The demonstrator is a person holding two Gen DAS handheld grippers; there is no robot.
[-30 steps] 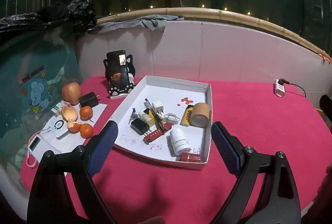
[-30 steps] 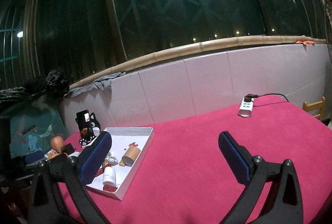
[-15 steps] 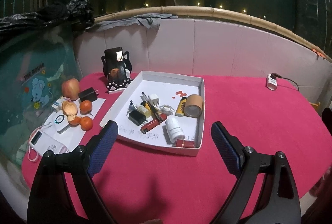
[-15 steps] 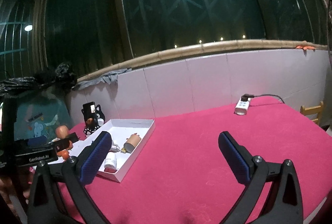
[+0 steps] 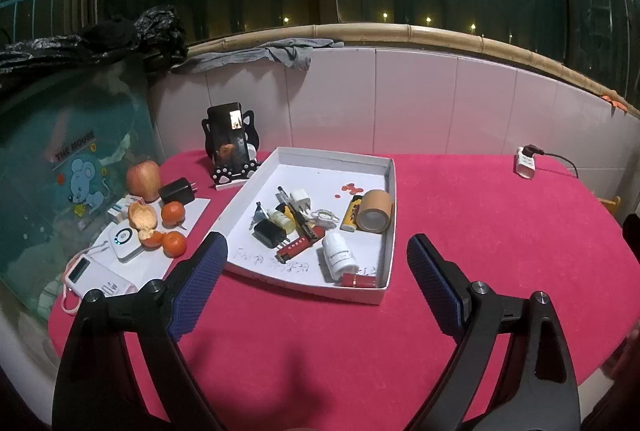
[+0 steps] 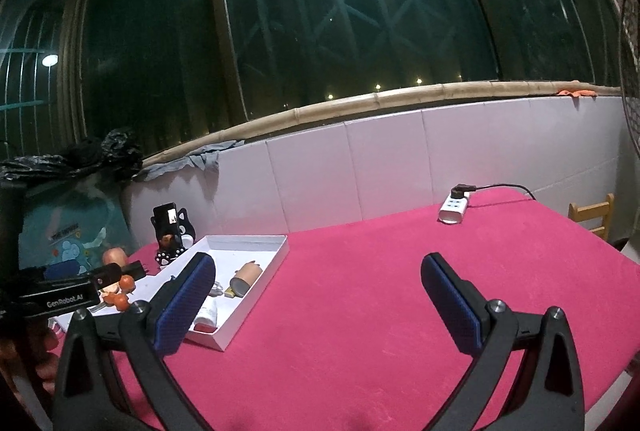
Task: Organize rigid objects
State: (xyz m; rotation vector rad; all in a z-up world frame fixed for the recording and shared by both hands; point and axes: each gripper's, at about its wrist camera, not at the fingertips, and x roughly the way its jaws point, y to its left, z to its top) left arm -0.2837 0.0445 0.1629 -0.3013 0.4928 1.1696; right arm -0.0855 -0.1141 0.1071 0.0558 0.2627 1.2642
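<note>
Rigid objects, such as the tape roll and white bottle, lie jumbled in the white tray, nothing sorted yet, while the left gripper and right gripper hover with jaws wide and empty.

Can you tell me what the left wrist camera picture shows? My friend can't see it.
A white tray full of small things, like a tape roll and a white bottle, sits on a pink table. The left gripper hangs in front with its jaws open and empty. An apple and oranges lie left of the tray.
</note>
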